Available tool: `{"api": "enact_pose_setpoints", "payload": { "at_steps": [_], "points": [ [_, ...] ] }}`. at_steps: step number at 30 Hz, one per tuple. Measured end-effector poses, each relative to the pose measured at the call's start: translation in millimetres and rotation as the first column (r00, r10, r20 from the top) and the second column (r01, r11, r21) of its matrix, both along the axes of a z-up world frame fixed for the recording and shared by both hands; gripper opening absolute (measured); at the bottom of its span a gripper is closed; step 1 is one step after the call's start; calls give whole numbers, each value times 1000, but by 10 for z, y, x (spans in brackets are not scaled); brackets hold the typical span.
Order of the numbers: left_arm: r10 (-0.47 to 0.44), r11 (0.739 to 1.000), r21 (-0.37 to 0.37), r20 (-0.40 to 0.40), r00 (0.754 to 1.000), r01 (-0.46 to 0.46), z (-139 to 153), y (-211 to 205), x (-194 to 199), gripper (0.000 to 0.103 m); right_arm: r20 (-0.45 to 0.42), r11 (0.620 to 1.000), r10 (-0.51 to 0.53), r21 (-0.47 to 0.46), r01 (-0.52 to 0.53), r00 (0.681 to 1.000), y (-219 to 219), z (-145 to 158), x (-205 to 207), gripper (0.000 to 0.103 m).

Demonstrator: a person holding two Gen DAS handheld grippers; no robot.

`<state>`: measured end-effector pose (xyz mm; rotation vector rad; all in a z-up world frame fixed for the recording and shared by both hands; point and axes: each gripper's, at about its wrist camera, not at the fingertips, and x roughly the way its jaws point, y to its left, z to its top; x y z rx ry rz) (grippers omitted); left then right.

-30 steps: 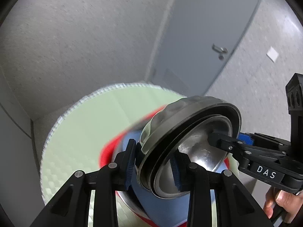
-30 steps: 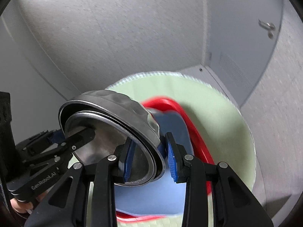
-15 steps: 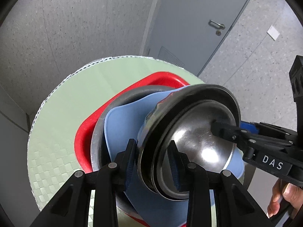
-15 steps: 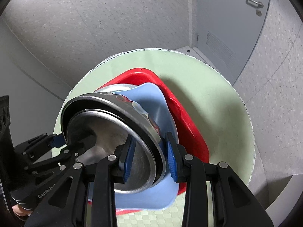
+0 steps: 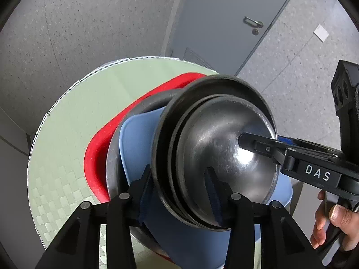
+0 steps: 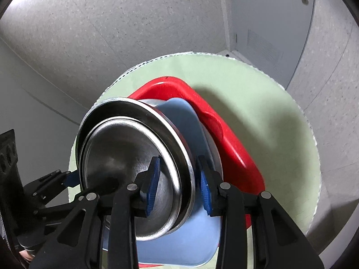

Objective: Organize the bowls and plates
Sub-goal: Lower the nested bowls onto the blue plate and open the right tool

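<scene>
Steel bowls (image 5: 224,157) rested on the blue plate (image 5: 139,139), rim between both tools' jaws; left tool (image 5: 179,186) had just been spreading to release, right tool (image 6: 179,188) grip unclear.

Shiny brushed-metal bowls (image 6: 125,157), glossy red plastic tray (image 6: 226,143), matt blue plate (image 5: 139,134), woven-textured green tabletop (image 5: 78,116).

White capitals "DAS" stand on the black body of the right tongs (image 5: 258,142), read in the left wrist view at about four o'clock, just past the rim of the steel bowl (image 5: 224,170). No other text, number or sign can be read in either view.
</scene>
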<state>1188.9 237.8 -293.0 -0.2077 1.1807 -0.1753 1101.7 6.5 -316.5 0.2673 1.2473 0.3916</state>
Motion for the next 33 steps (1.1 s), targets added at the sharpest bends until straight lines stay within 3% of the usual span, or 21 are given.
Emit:
{"api": "enact_pose_setpoints", "payload": {
  "at_steps": [11,22,27,31,33],
  "points": [
    [-8,999,-37,-21,1000,7,71,106,-108,46,-113,996,-9,88,19,994,9,-132,-183,35],
    [9,999,-41,-14,1000,-9,150,183,-198,55,-107,996,-49,71,57,993,-29,-32,-330,40],
    [6,999,-41,35,999,-5,293,133,-363,79,-87,994,-54,91,61,995,-91,32,-477,44],
    [19,999,-37,65,998,-17,410,127,-582,86,-46,993,-55,106,60,997,-121,148,-610,44],
    [35,999,-18,84,996,-34,475,105,-704,87,-12,991,-61,117,62,998,-153,237,-718,54]
  ]
}}
